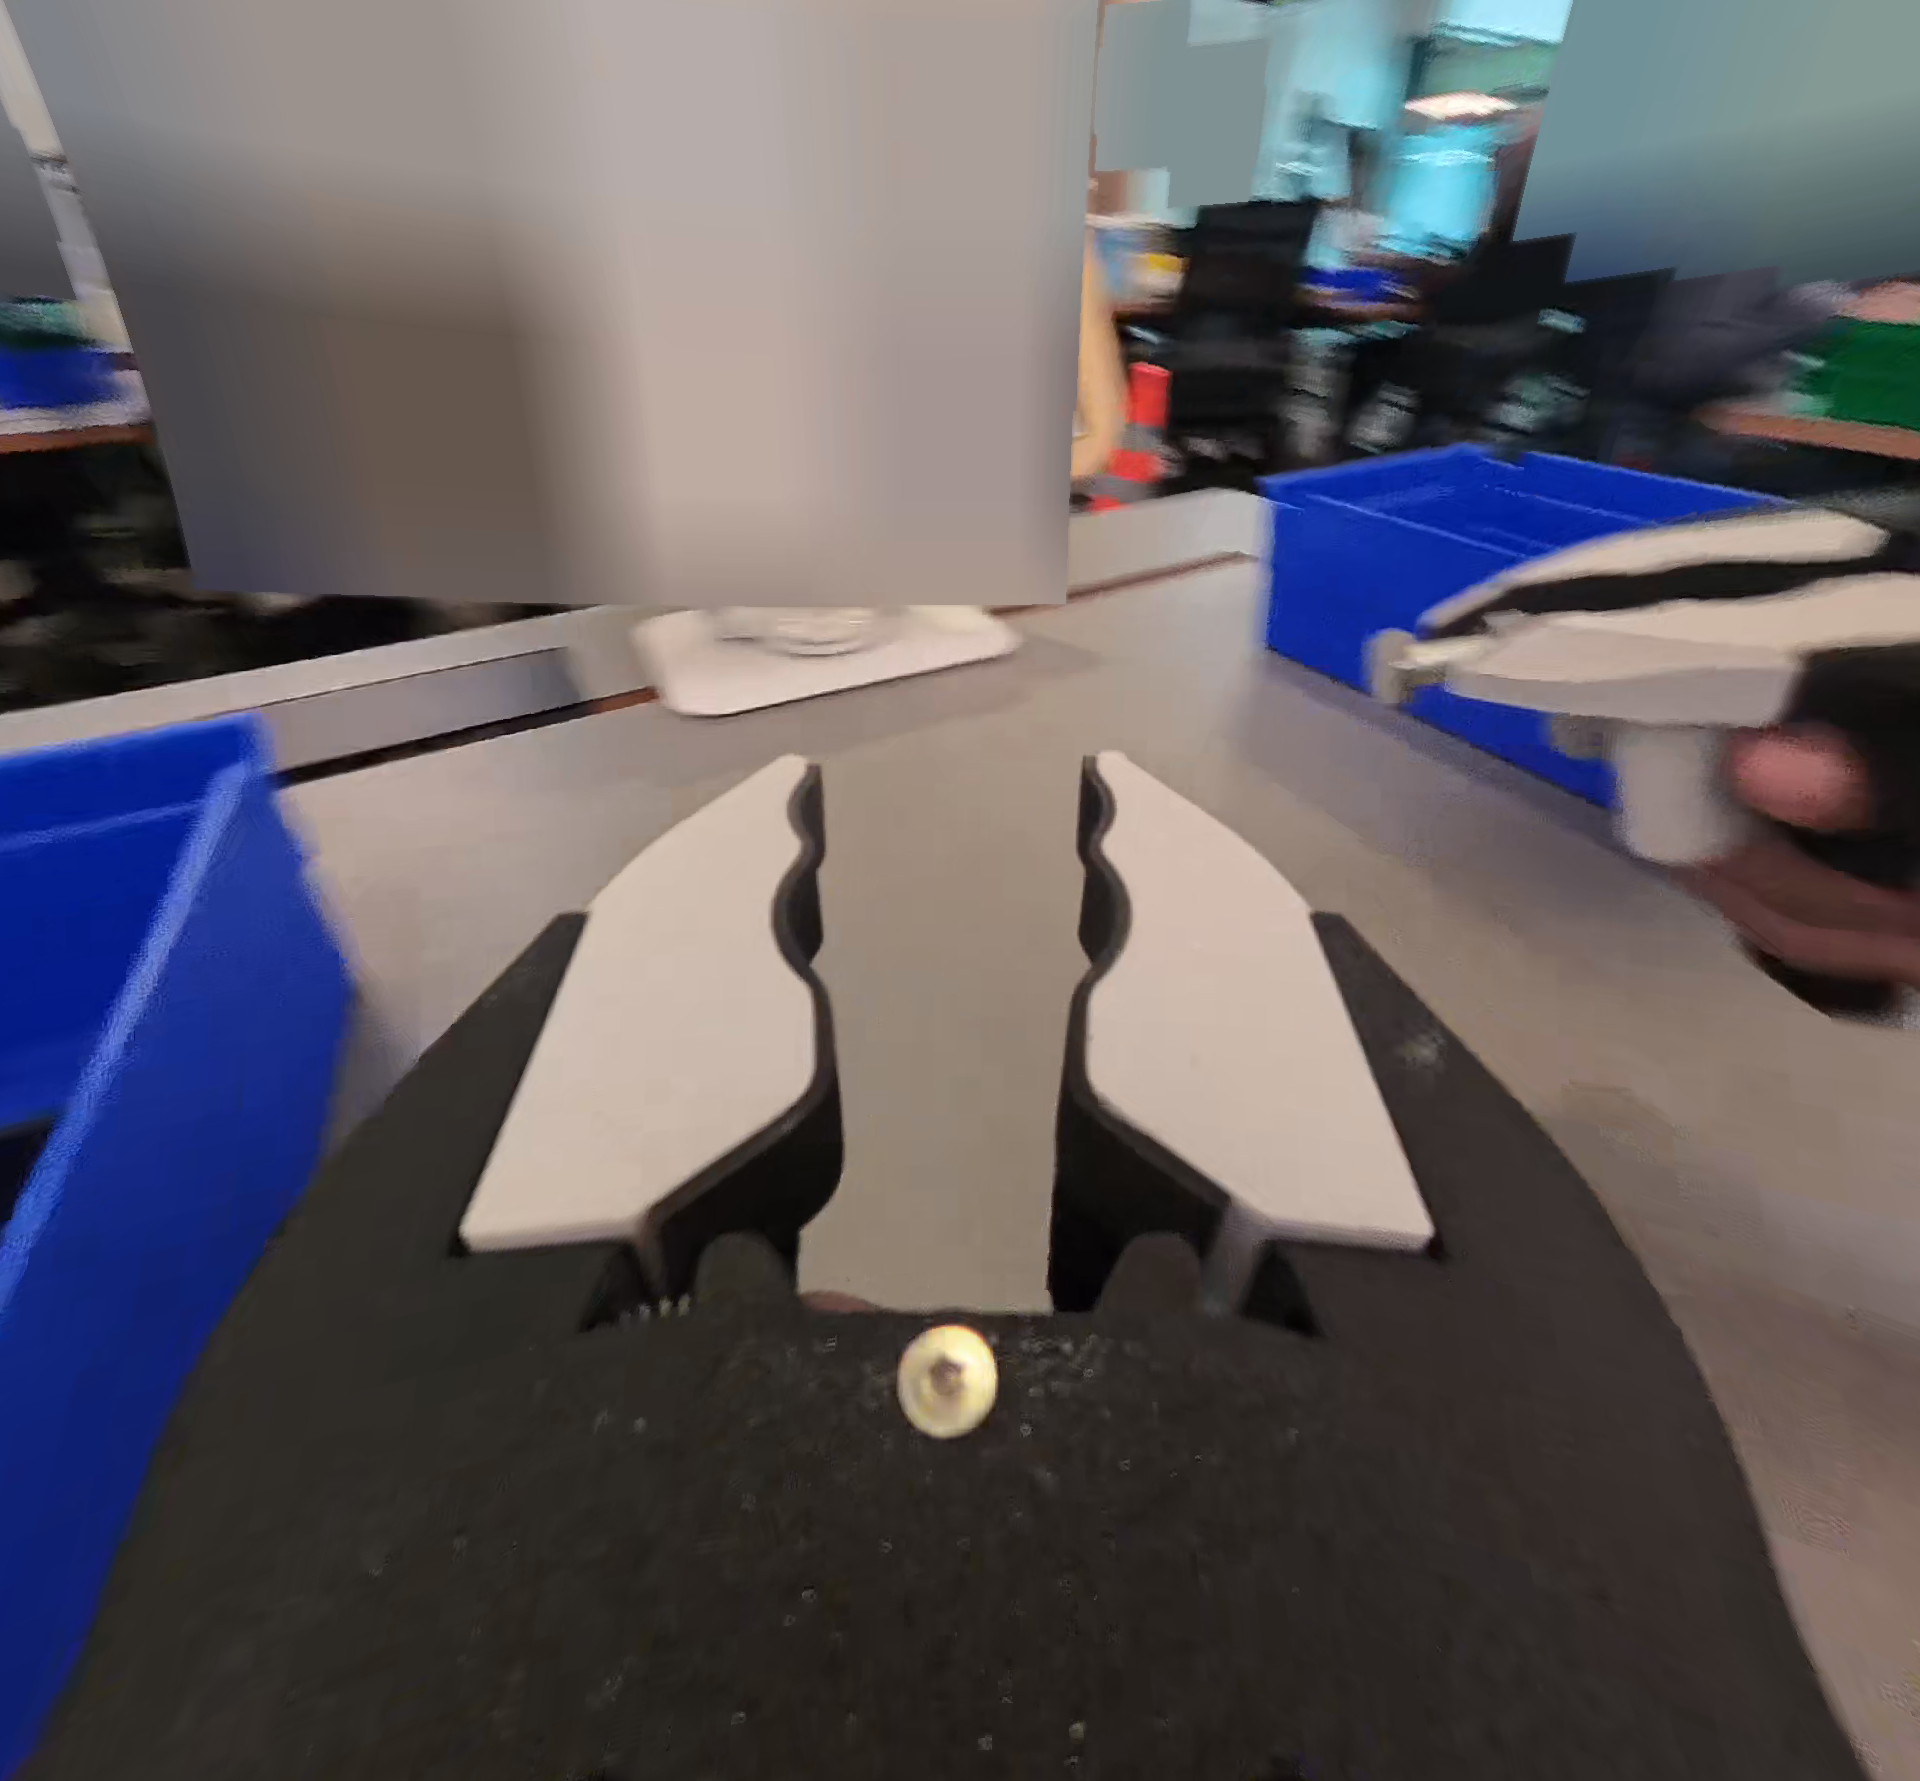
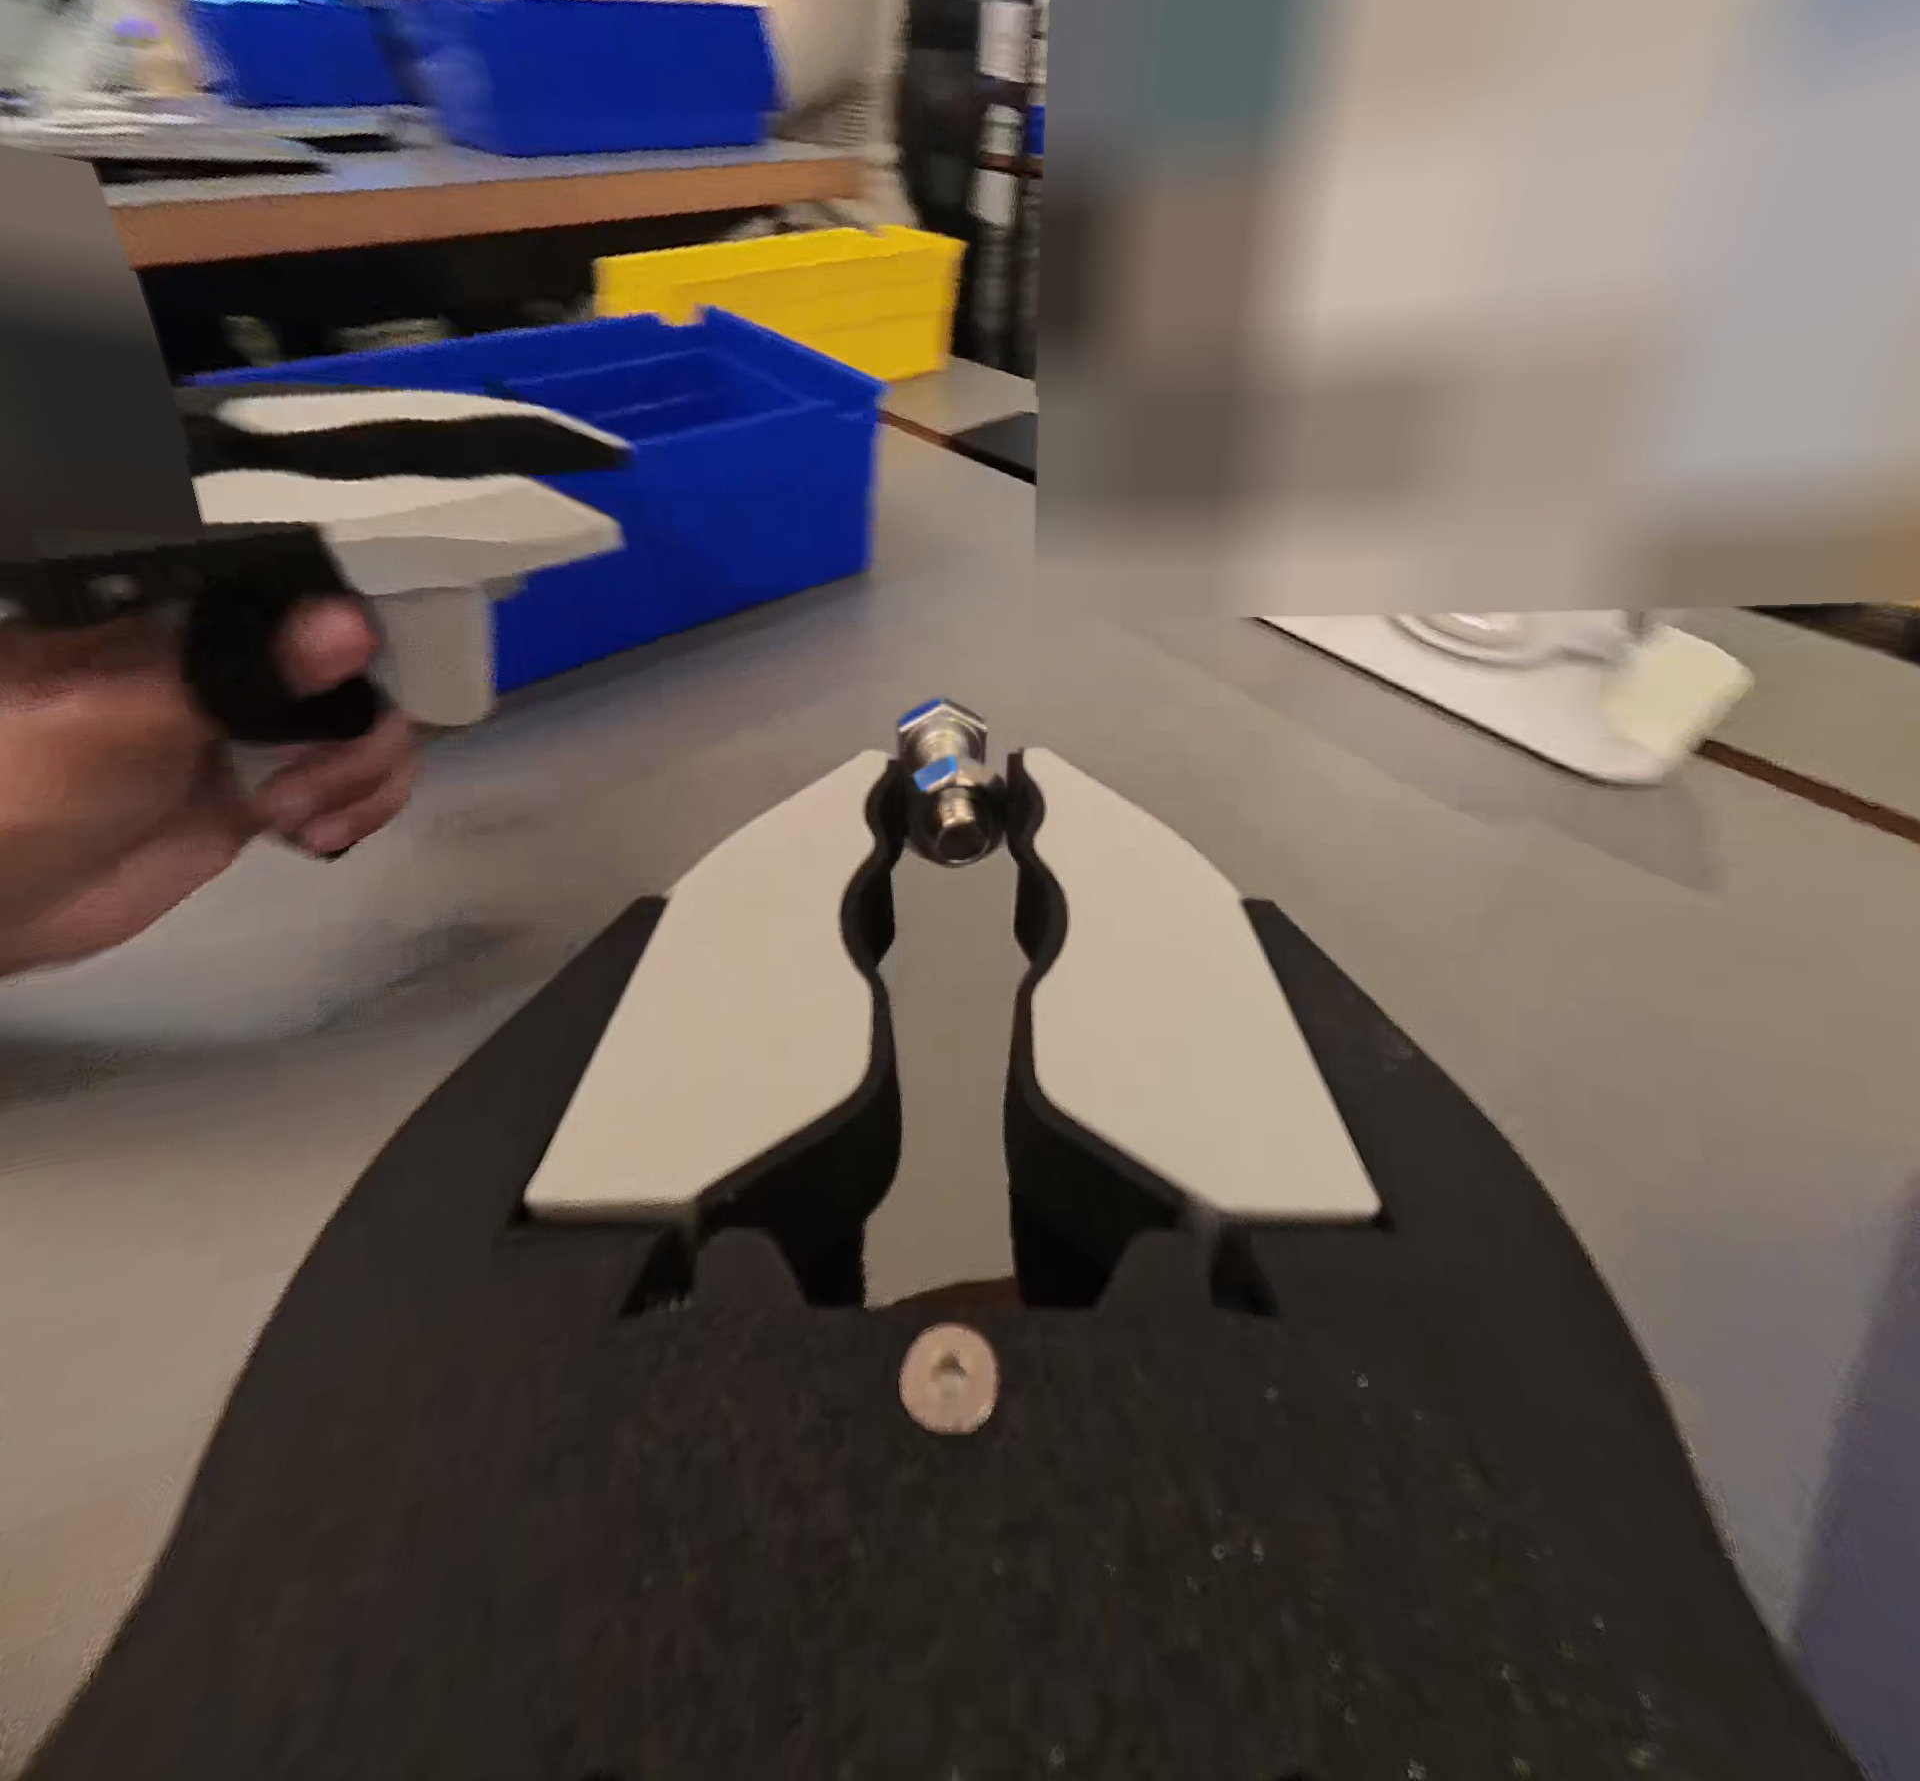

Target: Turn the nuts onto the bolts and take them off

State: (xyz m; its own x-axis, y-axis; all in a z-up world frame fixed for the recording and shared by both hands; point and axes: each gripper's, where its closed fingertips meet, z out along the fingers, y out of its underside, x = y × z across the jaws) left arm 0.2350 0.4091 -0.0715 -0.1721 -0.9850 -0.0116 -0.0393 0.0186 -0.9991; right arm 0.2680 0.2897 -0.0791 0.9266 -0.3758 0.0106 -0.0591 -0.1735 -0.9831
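Gripping a bolt with its nut, our right gripper is clenched; our left gripper hangs released above the table.

Left gripper, jaws apart, above grey table.

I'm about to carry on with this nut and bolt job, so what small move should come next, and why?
Probably bring the left gripper across to the bolt and close on the nut. The right gripper is shut on the bolt at its fingertips with a nut on the thread, while the left gripper is open, empty and off to the side.
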